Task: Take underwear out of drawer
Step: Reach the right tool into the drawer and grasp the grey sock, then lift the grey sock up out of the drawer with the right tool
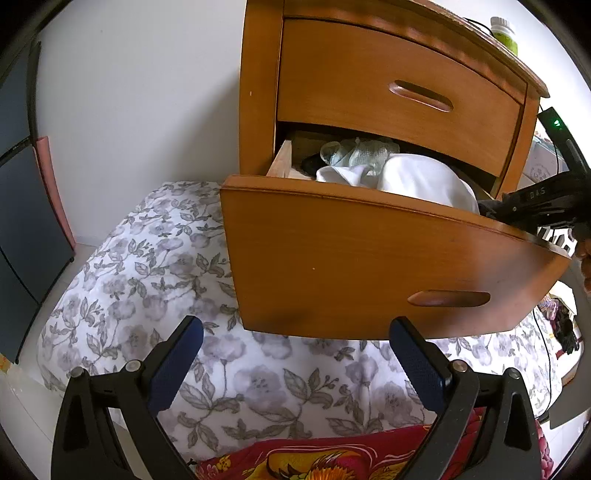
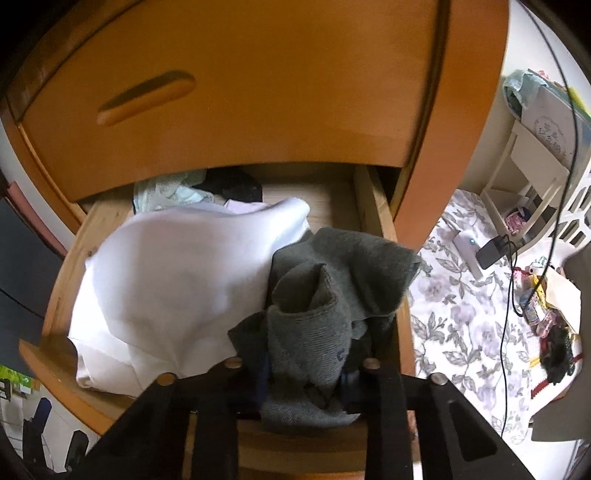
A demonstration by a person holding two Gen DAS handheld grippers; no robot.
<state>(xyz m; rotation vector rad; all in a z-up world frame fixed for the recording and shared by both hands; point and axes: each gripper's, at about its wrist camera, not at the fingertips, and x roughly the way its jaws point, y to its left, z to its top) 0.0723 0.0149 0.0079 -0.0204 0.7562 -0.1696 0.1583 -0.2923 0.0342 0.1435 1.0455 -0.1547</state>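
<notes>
Between the fingers of the right gripper (image 2: 306,384), closest to the right wrist camera, a bunched grey knit garment (image 2: 332,295) is clamped, its folds rising over the right front corner of the open lower drawer (image 2: 384,218); no earlier frame is given, so only the grip itself can be told. Just left of it a white garment (image 2: 177,266) fills most of the drawer, and behind that lie a pale green cloth (image 2: 162,192) and a dark piece (image 2: 236,186), under the shut upper drawer (image 2: 258,85). Only this view shows the grey piece.

The left wrist view shows the drawer from outside instead: the left gripper (image 1: 295,365) hangs with its blue-padded fingers (image 1: 417,365) spread wide and nothing between them, over a floral quilt (image 1: 147,266) and below the drawer front. The right gripper's black body reaches in over the drawer's right rim, pointing steeply down. On top of the wooden cabinet (image 1: 258,92) stands a green bottle (image 1: 504,31).
</notes>
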